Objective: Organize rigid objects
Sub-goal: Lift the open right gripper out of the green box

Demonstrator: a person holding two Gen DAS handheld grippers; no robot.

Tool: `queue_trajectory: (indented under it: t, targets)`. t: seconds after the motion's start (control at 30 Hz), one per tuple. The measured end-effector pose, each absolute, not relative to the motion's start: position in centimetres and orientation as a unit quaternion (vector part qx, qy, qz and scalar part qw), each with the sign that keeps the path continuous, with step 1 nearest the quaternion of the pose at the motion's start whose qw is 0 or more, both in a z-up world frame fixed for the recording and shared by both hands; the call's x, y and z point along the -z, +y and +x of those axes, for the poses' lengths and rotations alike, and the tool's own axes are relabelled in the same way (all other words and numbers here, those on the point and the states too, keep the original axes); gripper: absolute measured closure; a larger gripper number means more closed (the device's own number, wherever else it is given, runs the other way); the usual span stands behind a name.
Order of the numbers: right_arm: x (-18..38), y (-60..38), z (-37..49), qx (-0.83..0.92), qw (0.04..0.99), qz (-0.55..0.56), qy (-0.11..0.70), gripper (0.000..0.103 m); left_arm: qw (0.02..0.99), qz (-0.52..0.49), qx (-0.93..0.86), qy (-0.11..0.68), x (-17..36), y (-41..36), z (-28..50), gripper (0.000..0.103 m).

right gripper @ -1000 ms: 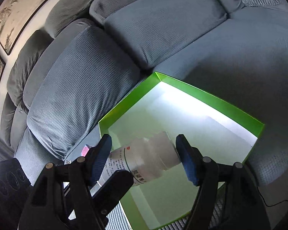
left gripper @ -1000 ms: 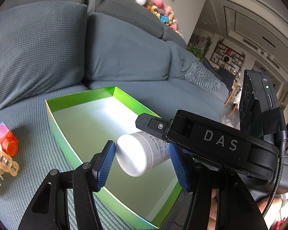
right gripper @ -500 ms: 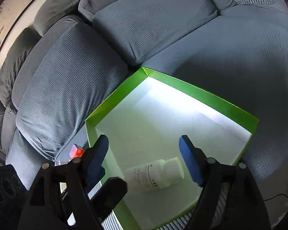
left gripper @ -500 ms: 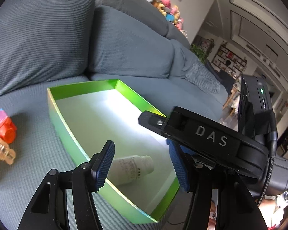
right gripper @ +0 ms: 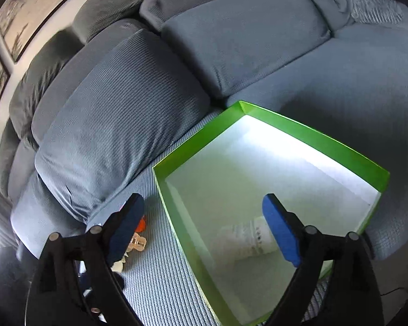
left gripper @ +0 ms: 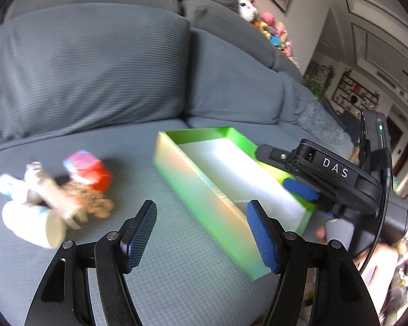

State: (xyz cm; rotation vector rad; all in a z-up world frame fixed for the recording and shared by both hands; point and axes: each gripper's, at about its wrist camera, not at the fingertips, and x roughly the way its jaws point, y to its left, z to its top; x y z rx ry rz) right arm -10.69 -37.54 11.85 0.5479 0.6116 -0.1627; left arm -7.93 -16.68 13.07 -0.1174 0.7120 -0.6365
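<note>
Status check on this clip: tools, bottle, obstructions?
Left tool opening, empty. Right tool opening, empty, above green box. White bottle lying inside box. Nothing in the way.

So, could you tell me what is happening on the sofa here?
A person is tidying small items into a green box on the grey sofa. A white bottle lies inside it. The right tongs are opening over the box with nothing gripped. The left tongs are opening too, empty, facing the pile of small items beside the box.
</note>
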Motion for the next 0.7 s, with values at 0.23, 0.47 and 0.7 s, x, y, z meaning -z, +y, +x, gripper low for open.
queue_trajectory:
  t: [0.23,0.47,0.7]
  targets:
    - [-12.4,-32.9,-8.8,0.048,0.929,0.201,0.307,0.010,0.910,-0.075,0.225,0.339,-11.7,-10.3,-7.5,0.027]
    - [-12.0,-28.8,-7.5,0.043,0.935,0.148,0.321,0.005,0.913,-0.087,0.164,0.364,-10.5,-6.6,-7.3,0.027]
    - [-10.7,-27.0,-6.8,0.037,0.931,0.143,0.335,0.004,0.916,-0.101,0.129,0.366,-10.1,-4.6,-6.7,0.026]
